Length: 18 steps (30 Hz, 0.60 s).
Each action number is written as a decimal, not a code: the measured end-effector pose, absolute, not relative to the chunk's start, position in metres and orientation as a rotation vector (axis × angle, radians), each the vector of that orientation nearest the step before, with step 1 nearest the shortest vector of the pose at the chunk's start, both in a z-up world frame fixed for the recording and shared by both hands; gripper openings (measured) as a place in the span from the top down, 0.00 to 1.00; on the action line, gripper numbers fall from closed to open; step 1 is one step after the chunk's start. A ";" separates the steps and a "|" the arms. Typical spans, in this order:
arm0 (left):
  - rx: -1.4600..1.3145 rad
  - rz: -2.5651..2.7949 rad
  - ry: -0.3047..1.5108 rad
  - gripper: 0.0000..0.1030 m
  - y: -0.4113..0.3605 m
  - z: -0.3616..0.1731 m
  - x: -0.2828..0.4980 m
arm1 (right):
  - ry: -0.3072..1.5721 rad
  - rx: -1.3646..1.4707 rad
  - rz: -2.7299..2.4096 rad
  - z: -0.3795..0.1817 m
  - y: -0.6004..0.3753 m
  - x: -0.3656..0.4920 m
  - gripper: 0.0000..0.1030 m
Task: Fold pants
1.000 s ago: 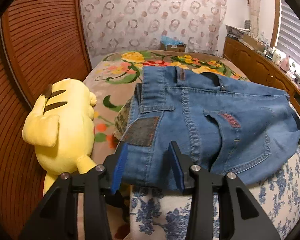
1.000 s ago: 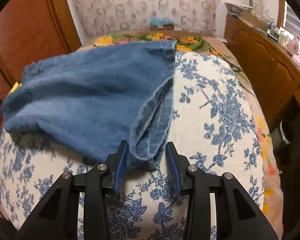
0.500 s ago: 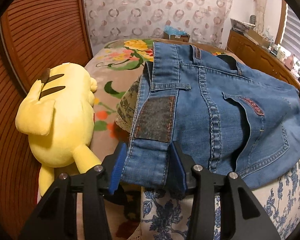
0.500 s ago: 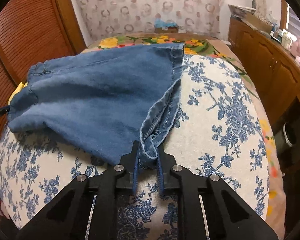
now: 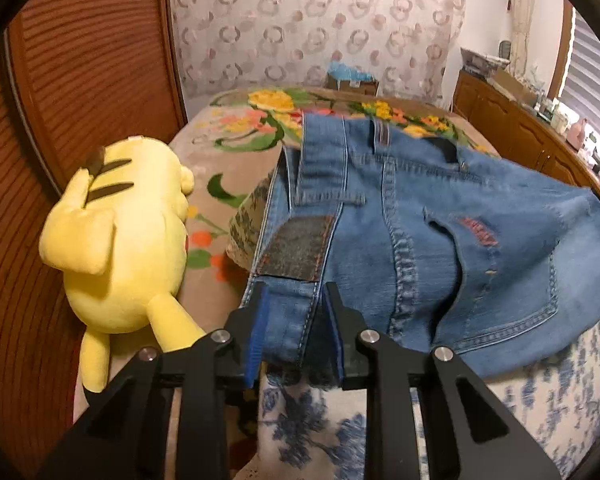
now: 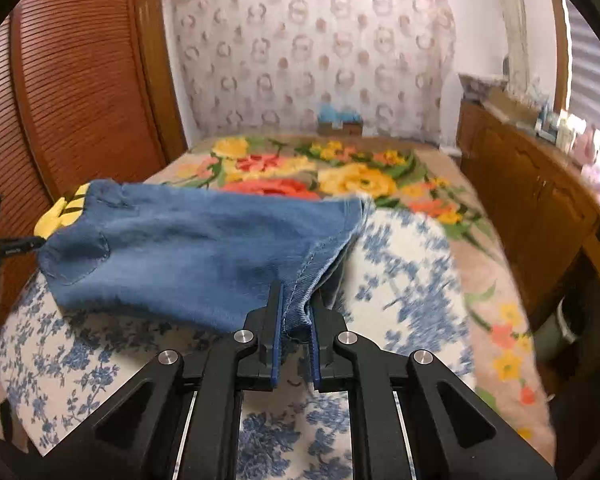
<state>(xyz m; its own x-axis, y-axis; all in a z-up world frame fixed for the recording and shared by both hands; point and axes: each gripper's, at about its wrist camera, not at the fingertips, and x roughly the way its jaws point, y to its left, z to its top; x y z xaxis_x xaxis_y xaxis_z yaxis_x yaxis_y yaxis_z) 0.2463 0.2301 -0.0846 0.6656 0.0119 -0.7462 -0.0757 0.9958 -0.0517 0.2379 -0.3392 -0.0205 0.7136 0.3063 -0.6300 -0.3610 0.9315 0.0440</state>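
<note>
Blue jeans (image 5: 440, 248) lie back side up across a blue-flowered white quilt (image 5: 560, 392) on the bed. My left gripper (image 5: 294, 320) has the folded waistband end, just below the dark patch, between its blue pads. Its jaws are closing and the pads press on the denim. In the right wrist view the jeans (image 6: 204, 248) stretch away to the left. My right gripper (image 6: 294, 328) pinches the bunched leg hem, its jaws still closing, and holds that end above the quilt (image 6: 404, 264). The left gripper (image 6: 4, 246) shows at the far left edge.
A yellow plush toy (image 5: 128, 240) lies left of the jeans, against a slatted wooden door (image 5: 80, 80). A flowered blanket (image 6: 340, 176) covers the far half of the bed. A wooden cabinet (image 6: 540, 208) with clutter runs along the right. A small box (image 5: 352, 80) stands by the wall.
The left jaws narrowed onto the waistband. The right jaws shut on the leg hem, then the right gripper rose and lifted that end off the quilt.
</note>
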 end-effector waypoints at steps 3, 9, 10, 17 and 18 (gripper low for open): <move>-0.066 0.034 0.799 0.77 0.218 -0.062 0.232 | 0.631 -0.113 0.356 0.002 -0.351 0.221 0.93; -0.026 -0.025 0.732 0.76 0.184 -0.025 0.202 | 0.556 -0.110 0.263 0.040 -0.408 0.188 0.93; -0.016 -0.040 0.726 0.76 0.176 -0.021 0.198 | 0.559 -0.111 0.242 0.039 -0.422 0.182 0.93; 0.058 -0.147 0.741 0.62 0.113 -0.025 0.192 | 0.697 -0.097 0.212 -0.013 -0.460 0.172 0.92; 0.063 -0.159 0.746 0.61 0.107 -0.027 0.194 | 0.702 -0.081 0.213 -0.016 -0.462 0.172 0.92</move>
